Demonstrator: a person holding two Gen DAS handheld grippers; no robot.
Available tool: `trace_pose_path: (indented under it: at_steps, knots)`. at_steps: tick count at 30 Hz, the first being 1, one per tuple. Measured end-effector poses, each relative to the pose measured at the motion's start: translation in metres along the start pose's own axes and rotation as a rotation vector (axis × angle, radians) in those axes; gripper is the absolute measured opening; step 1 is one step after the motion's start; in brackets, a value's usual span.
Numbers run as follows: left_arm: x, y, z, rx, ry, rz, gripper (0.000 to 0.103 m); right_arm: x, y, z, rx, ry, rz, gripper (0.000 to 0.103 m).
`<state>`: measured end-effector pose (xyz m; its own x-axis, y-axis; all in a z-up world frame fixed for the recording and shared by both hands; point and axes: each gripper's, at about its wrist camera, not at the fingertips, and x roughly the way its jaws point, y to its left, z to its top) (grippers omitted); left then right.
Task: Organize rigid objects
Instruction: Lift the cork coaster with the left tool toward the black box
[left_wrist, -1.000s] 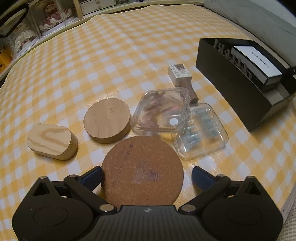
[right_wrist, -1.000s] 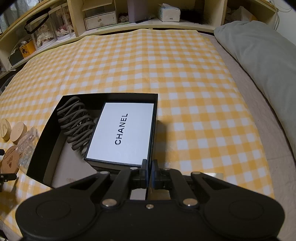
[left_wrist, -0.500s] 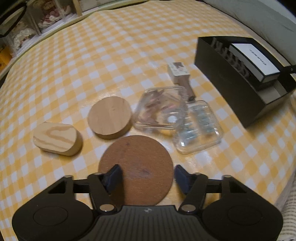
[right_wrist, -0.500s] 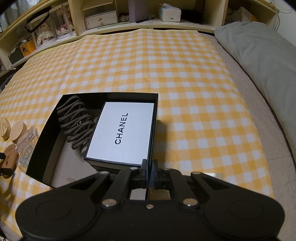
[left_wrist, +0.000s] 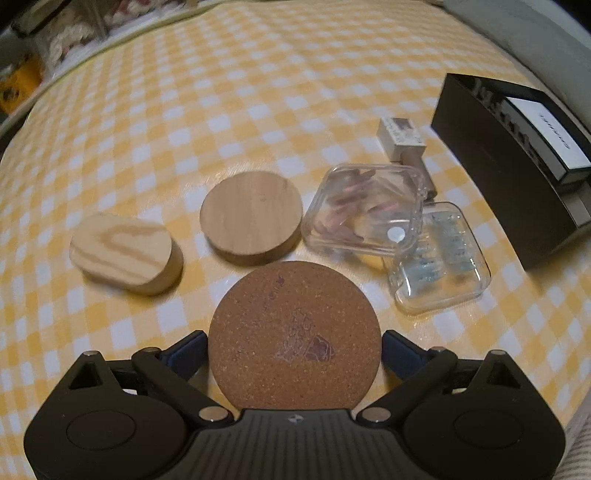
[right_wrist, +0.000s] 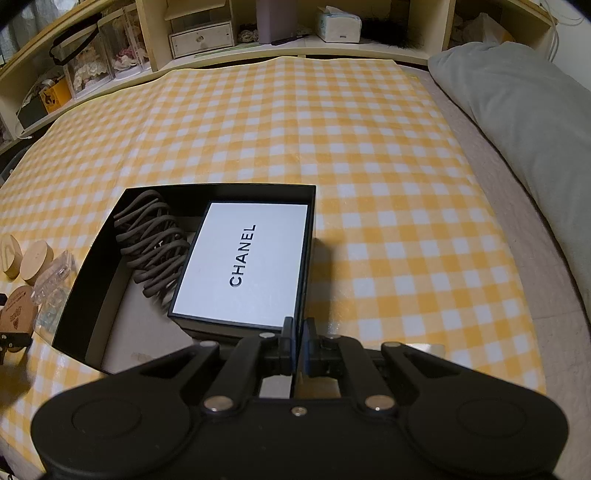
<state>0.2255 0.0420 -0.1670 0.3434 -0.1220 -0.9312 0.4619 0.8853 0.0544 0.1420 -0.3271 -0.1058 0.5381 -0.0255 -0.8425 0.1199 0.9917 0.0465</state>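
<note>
- Between the blue-tipped fingers of the left gripper (left_wrist: 293, 350), low in the left wrist view, lies a round cork coaster (left_wrist: 293, 334), flat on the yellow-and-white checked cloth (left_wrist: 221, 122).
- Its jaws are spread wide and have just been opening; the fingertips stand at the coaster's left and right edges, and I cannot tell whether they touch it.
- Beyond the coaster sit a round wooden disc (left_wrist: 251, 216) and, to its left, an oval wooden block (left_wrist: 123, 253), both flat on the cloth and apart from each other.
- To the right of the disc are 2 clear plastic cases: one with pinkish contents (left_wrist: 364, 214) leans over the edge of another with bluish contents (left_wrist: 441, 258).
- A small white carton (left_wrist: 402, 138) lies just behind the cases.
- At the far right stands a black open box (left_wrist: 491, 184), well apart from the coaster.
- From the right wrist view, the right gripper (right_wrist: 298, 349) has its jaws pressed together with nothing between them, over the near edge of the black box.
- Inside the box, a white-lidded box printed CHANEL (right_wrist: 243, 264) lies on the right, with a dark coiled hair clip (right_wrist: 153, 240) beside it on the left.
- A grey pillow (right_wrist: 517, 110) lies on the bed at the right.
</note>
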Motion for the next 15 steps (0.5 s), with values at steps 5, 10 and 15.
trace_pose_path:
  at_steps: [5,10,15]
  knots:
    - [-0.015,-0.02,-0.005,0.073,0.018,-0.05,0.098,0.0,0.0,0.0,0.0,0.0,0.0,0.004]
    - [-0.038,-0.048,-0.004,0.144,-0.035,-0.103,0.098,0.0,0.0,0.0,0.0,0.001,0.0,0.004]
    - [-0.061,-0.07,-0.002,0.163,-0.109,-0.157,0.098,0.0,0.0,0.0,0.0,0.0,0.001,0.004]
